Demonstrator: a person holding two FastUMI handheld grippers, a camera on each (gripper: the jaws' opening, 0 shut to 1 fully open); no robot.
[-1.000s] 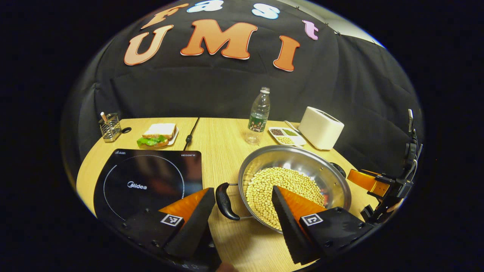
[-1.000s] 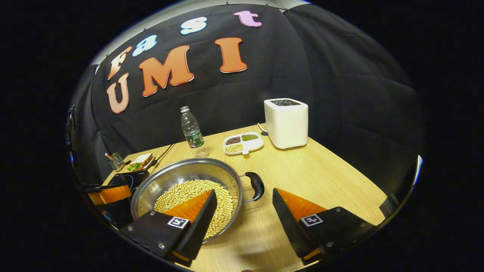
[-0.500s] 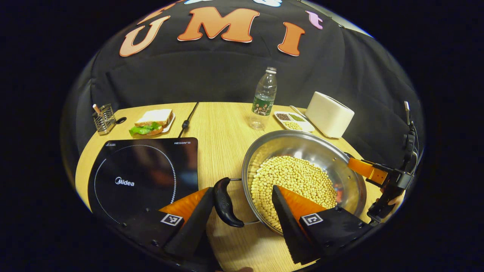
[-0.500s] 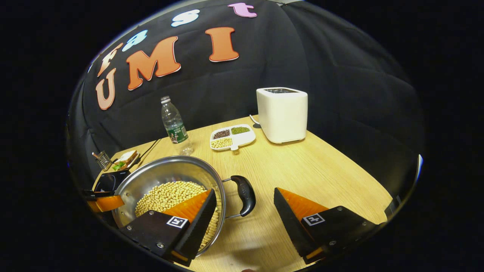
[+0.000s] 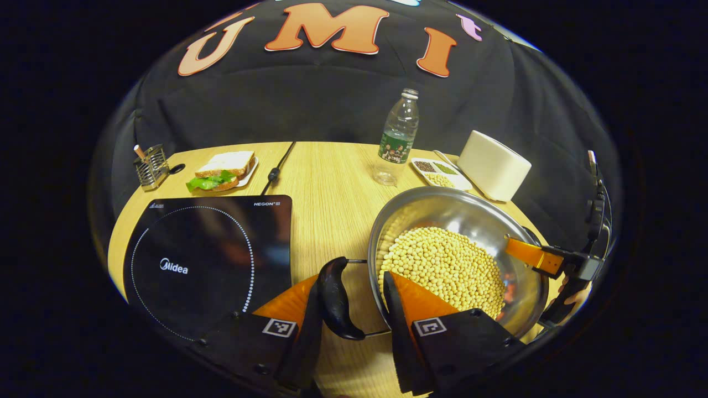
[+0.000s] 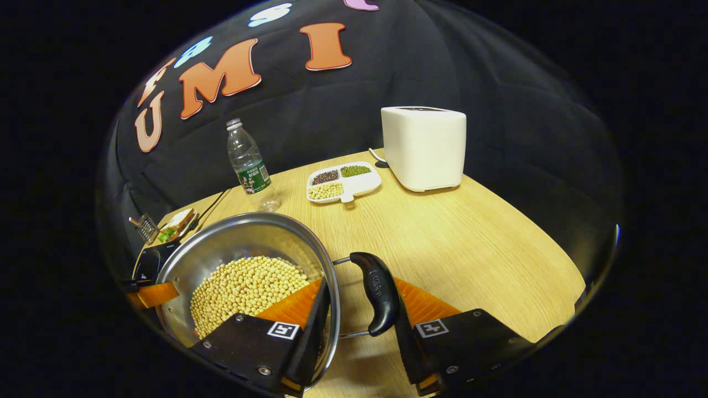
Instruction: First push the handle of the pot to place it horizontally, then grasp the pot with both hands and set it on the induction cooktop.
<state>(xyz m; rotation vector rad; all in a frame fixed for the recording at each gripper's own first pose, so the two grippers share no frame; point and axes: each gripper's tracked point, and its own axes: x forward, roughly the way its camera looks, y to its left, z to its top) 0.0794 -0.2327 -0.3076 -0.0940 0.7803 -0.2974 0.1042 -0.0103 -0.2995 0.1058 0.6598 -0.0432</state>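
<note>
My left claw (image 5: 347,326) straddles the black curved pot handle (image 5: 336,298), my right claw (image 6: 359,323) its twin (image 6: 376,301); whether either pinches, I cannot tell. The steel pot of soybeans (image 5: 453,254) sits on the wooden worktop (image 5: 326,182), beside the black induction cooktop (image 5: 204,254), ready for a level two-handed lift.

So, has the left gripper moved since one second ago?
Yes. The left gripper came forward: the pot handle, earlier ahead of its fingertips, now lies between its fingers, which stand closer together.

Steel pot (image 5: 442,210) of soybeans sits beside the black induction cooktop (image 5: 210,249).
</note>
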